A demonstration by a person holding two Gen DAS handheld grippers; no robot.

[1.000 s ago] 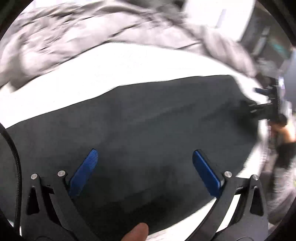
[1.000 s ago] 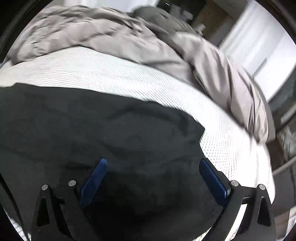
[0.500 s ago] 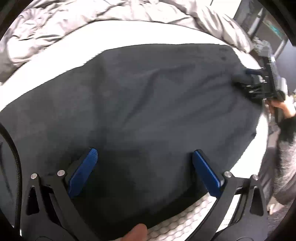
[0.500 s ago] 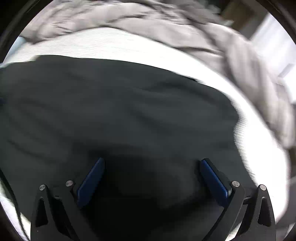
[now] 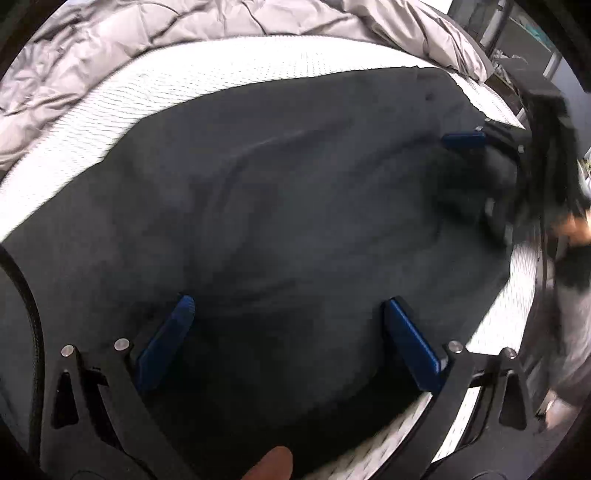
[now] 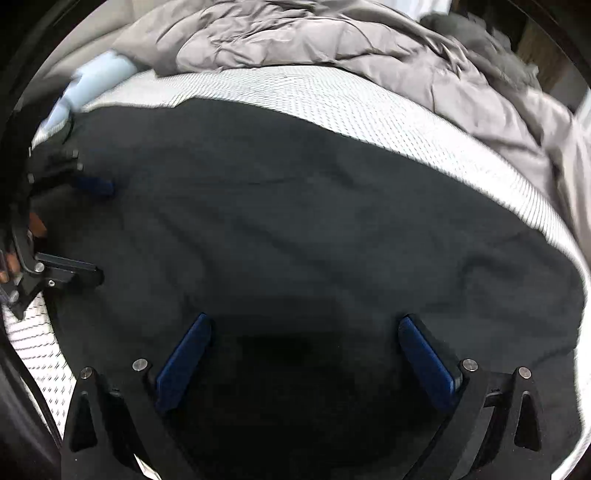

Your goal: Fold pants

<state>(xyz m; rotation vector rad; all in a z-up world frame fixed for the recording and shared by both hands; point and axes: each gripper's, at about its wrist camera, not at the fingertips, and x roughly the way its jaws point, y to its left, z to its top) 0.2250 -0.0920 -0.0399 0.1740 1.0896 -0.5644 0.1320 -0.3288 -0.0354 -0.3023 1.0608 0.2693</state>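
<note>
Dark pants (image 5: 295, 206) lie spread flat on a white mattress (image 5: 147, 92). My left gripper (image 5: 288, 332) hovers open just above the near part of the cloth, blue pads wide apart with nothing between them. A thumb tip (image 5: 269, 463) shows at the bottom edge. At the pants' right end my right gripper (image 5: 476, 181) is open over the cloth. In the right wrist view the pants (image 6: 295, 229) fill the middle. There my right gripper (image 6: 303, 354) stands open over them, and my left gripper (image 6: 88, 229) is open at the left end.
A crumpled grey duvet (image 5: 110, 48) is heaped along the far side of the mattress (image 6: 332, 92). A pale blue pillow (image 6: 99, 74) lies at the far left. Dark furniture (image 5: 517, 33) stands beyond the bed's right corner. A person's sleeve (image 5: 572, 332) is at the right edge.
Both grippers have come down closer over the pants and nearer to each other. Each now shows larger in the other's view. Both stay open.
</note>
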